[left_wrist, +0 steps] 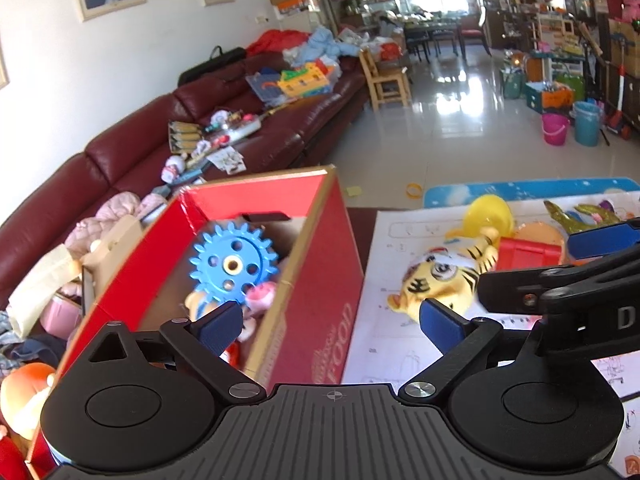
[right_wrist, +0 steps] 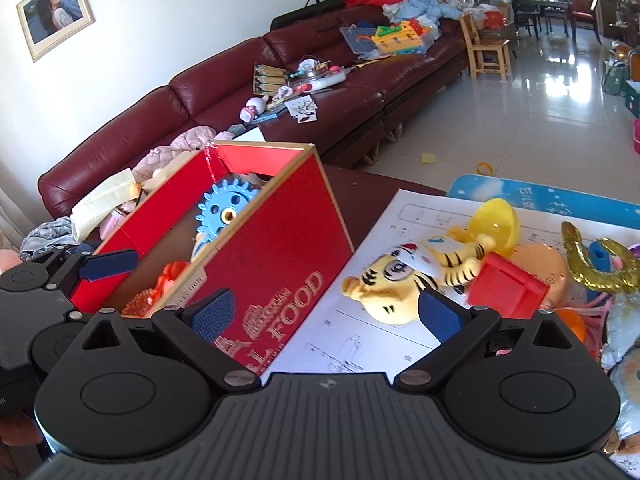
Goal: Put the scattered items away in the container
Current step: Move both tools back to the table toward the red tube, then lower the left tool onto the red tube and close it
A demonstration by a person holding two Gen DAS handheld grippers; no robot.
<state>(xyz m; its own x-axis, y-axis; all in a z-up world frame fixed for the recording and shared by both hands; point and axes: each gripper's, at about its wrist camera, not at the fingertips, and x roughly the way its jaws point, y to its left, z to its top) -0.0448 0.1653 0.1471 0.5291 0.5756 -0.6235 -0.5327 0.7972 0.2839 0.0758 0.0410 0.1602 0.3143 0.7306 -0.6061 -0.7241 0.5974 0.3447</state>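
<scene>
A red cardboard box (left_wrist: 320,280) (right_wrist: 276,264) stands on the table, holding a blue gear (left_wrist: 234,262) (right_wrist: 226,210) and other toys. To its right lie a yellow tiger plush (left_wrist: 440,280) (right_wrist: 400,280), a red block (left_wrist: 528,252) (right_wrist: 506,290), a yellow egg half (left_wrist: 490,214) (right_wrist: 494,224) and a gold tinsel piece (right_wrist: 588,268). My left gripper (left_wrist: 330,328) is open and empty, straddling the box's right wall. My right gripper (right_wrist: 326,316) is open and empty, between box and tiger; it also shows in the left wrist view (left_wrist: 560,280).
A white instruction sheet (right_wrist: 380,340) covers the table under the toys, with a blue mat (right_wrist: 540,196) behind. A dark red sofa (right_wrist: 240,92) cluttered with toys runs behind the box. Tiled floor (left_wrist: 460,136) lies beyond, with buckets and a wooden chair.
</scene>
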